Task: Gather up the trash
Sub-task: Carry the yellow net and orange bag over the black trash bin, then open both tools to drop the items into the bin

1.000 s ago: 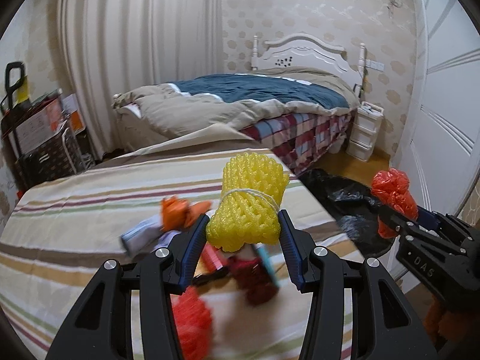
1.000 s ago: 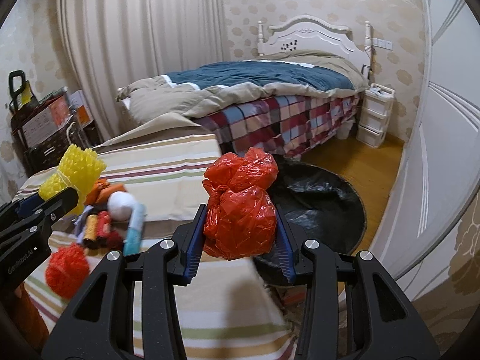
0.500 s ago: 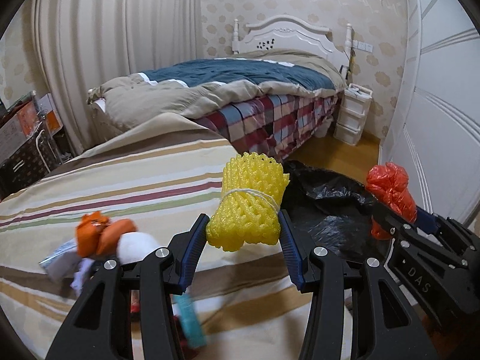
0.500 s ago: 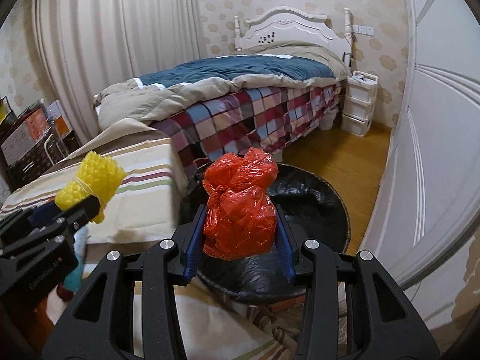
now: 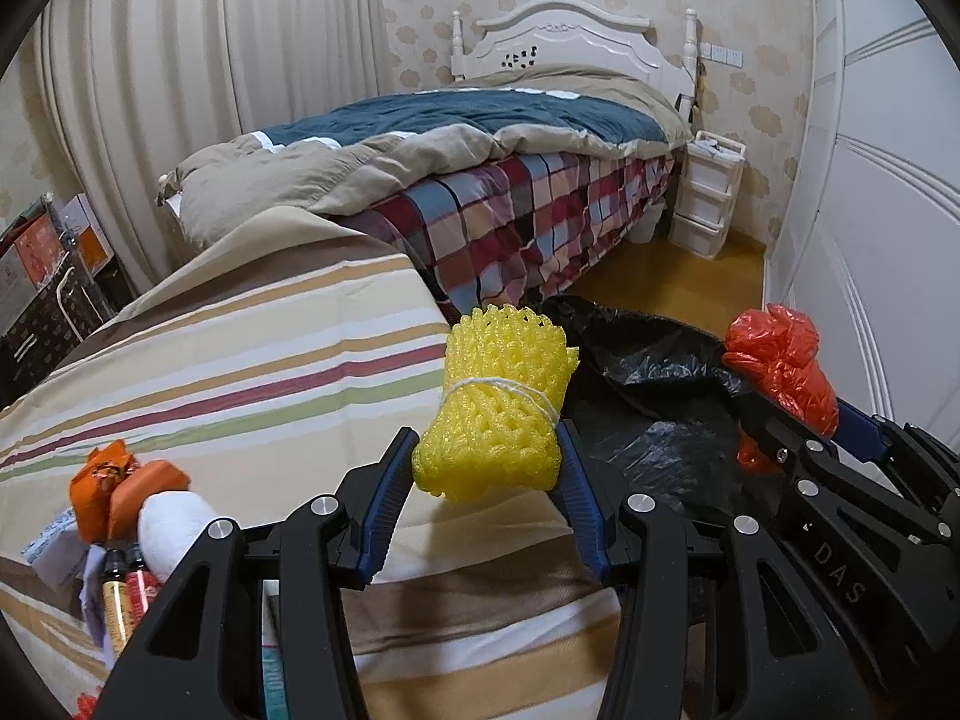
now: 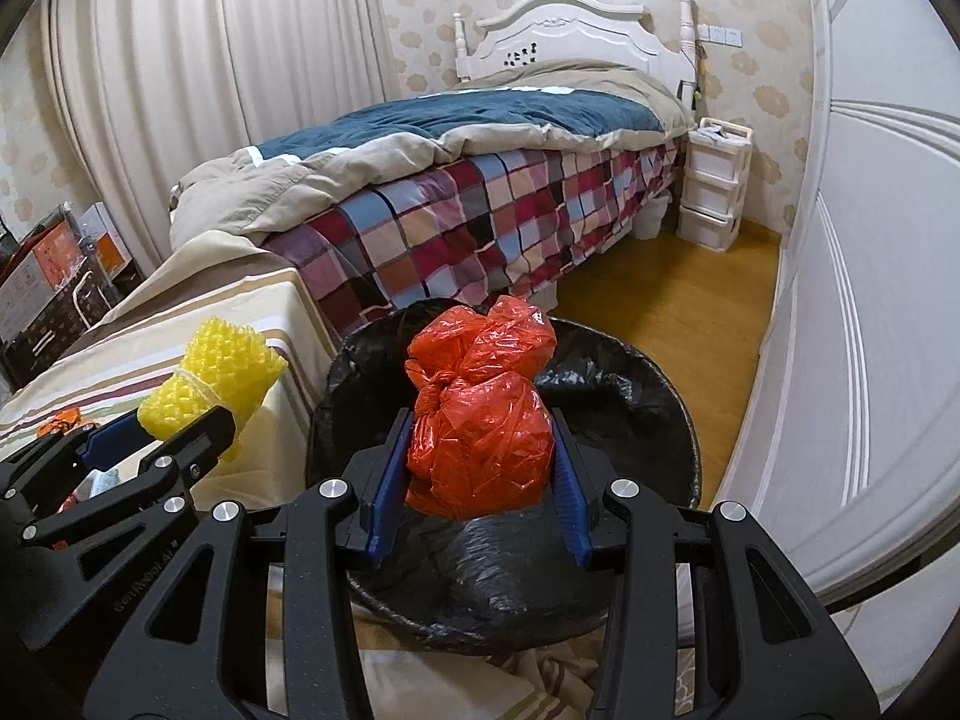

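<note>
Both tools loaded, at the bin

The right tool [image 6: 477,468] clamps the red bag [image 6: 480,420] over the black-lined bin [image 6: 630,384]; the left tool [image 5: 489,480] grips the yellow foam net [image 5: 498,414] above the desk [image 5: 240,372] edge. Released here, the light net could land on the desk, short of the bin.

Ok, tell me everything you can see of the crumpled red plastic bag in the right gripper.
The crumpled red plastic bag is thin, glossy, translucent film, knotted near the middle so that it forms a fuller lower bulge and a smaller puffed top. It stands roughly upright, clamped at its lower half between the blue ribbed pads of the right gripper. It hangs in the air above the open bin with the black liner; nothing else touches it. Its contents are hidden.
</note>
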Tool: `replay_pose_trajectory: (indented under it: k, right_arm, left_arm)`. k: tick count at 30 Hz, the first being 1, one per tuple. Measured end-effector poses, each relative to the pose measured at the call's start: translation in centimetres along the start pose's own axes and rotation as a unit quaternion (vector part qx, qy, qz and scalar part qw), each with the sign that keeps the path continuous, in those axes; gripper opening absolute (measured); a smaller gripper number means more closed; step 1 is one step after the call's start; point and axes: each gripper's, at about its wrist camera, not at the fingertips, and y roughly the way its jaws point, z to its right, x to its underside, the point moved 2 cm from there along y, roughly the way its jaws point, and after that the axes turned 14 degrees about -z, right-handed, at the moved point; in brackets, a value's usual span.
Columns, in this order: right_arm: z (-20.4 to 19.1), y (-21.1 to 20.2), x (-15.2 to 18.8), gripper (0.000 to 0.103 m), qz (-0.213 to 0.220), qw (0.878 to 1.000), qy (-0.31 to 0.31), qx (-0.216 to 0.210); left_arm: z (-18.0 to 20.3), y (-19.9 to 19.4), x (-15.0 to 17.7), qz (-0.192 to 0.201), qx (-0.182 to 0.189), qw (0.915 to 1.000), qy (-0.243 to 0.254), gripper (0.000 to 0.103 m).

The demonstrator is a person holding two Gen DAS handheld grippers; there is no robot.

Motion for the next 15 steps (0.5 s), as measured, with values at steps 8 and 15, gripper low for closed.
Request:
replay_pose_trajectory:
  k: [8,15]
  right_arm:
    - [1.5,1.1,-0.5,0.042,-0.008,1.000,0.015,0.005]
    - [2.2,2.0,-1.0,0.043,-0.013,1.000,0.021,0.007]
  left_arm:
    - [0.9,1.0,-0.9,-0.009,0.001,0.9999,0.008,0.049]
    - [1.6,1.4,-1.2,-0.015,-0.002,0.9998,0.013,0.058]
